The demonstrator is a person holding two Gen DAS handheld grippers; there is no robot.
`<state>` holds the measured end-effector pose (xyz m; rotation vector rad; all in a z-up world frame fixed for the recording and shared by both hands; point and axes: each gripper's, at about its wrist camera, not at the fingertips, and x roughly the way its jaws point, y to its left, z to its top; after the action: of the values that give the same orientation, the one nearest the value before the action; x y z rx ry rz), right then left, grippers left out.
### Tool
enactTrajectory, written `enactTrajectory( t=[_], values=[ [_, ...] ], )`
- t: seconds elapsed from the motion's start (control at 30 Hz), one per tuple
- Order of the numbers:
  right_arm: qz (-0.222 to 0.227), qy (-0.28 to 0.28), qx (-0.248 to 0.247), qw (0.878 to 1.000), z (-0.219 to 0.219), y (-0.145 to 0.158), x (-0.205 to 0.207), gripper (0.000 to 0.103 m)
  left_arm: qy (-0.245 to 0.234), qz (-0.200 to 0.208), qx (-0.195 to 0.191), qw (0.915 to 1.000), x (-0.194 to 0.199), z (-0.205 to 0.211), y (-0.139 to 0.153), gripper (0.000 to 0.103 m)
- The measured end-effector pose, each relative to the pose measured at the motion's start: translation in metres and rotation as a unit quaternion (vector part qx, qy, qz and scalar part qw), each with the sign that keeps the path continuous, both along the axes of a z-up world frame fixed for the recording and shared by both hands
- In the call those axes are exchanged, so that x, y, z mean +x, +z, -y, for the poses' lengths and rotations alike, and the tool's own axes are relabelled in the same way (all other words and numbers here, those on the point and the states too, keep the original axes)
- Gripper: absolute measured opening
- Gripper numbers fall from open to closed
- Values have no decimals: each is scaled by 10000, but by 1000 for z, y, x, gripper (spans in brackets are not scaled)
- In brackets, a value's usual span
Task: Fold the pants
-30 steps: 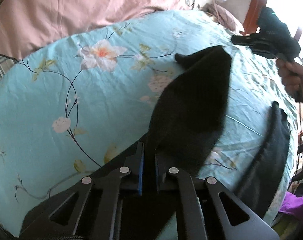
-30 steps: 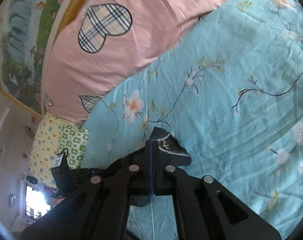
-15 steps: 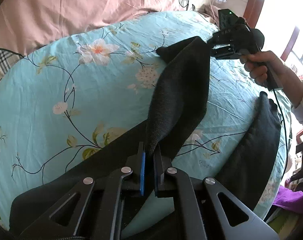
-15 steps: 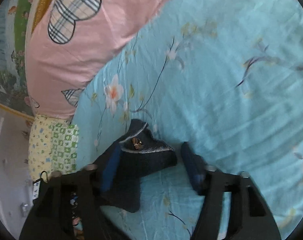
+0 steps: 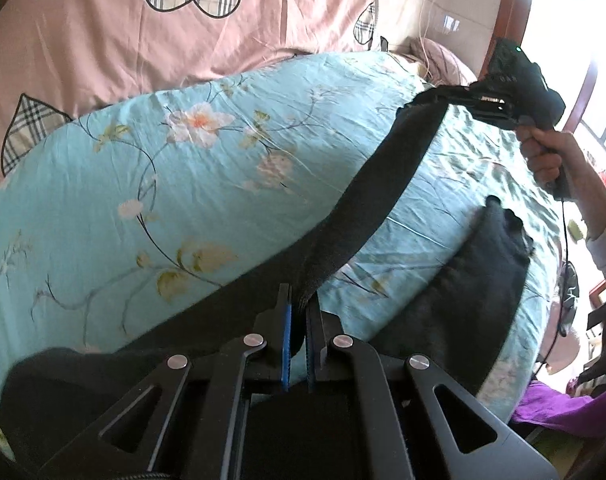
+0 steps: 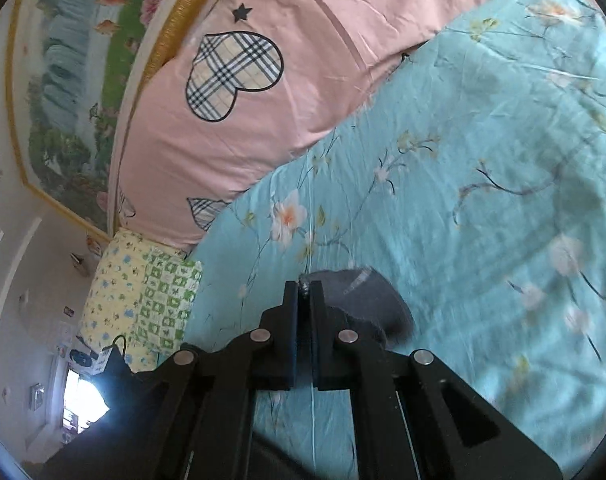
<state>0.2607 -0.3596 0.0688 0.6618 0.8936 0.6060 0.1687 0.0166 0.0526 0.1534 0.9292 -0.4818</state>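
Observation:
Black pants lie on a teal floral bedsheet. My left gripper is shut on one end of a pant edge, which is stretched taut and lifted off the bed. My right gripper holds the far end, at the upper right of the left wrist view. In the right wrist view that gripper is shut on a dark corner of the pants. The other leg rests flat on the bed at the right.
A pink quilt with plaid hearts lies along the far side of the bed. A yellow and green pillow sits at the bed's end. A window and purple cloth are at the right.
My right gripper was shut, opened half a second ago, and is shut again on the pants corner. It has lifted and pulled away, so the fabric between the grippers is stretched longer and tighter.

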Motion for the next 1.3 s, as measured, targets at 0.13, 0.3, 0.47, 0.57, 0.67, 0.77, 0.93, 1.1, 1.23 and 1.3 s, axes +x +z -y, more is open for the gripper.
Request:
enactTrajectory(
  t=[0.13, 0.3, 0.47, 0.57, 0.67, 0.77, 0.93, 1.1, 1.23, 1.3],
  values=[
    [71, 46, -41, 10000, 7, 1, -36, 6, 38, 78, 57, 9999, -28, 8, 0, 4],
    [222, 49, -55, 9997, 18, 0, -79, 6, 53, 129, -27, 9999, -58, 15, 2, 4],
    [395, -40, 13, 9992, 32, -11, -125, 6, -15, 167, -89, 9998, -90, 26, 3, 4],
    [392, -97, 48, 9992, 39, -20, -146, 6, -84, 209, -4, 9997, -106, 33, 0, 4],
    [347, -160, 27, 9993, 43, -30, -164, 6, -90, 154, -37, 9998, -115, 35, -6, 4],
    [331, -197, 56, 9992, 46, -37, -174, 6, -27, 179, -20, 9998, -123, 38, -9, 4],
    [488, -221, 66, 9985, 49, -32, -189, 6, -7, 215, -62, 9998, -134, 39, -9, 4],
    [421, -246, -253, 9985, 48, -36, -203, 6, -48, 8, -105, 9999, -140, 43, -30, 4],
    [78, -381, -650, 9971, 49, -55, -205, 6, -69, -222, -17, 9997, -140, 48, -54, 4],
    [-97, -387, -923, 9949, 44, -63, -205, 6, -42, -357, 50, 9993, -139, 50, -65, 5]
  ],
)
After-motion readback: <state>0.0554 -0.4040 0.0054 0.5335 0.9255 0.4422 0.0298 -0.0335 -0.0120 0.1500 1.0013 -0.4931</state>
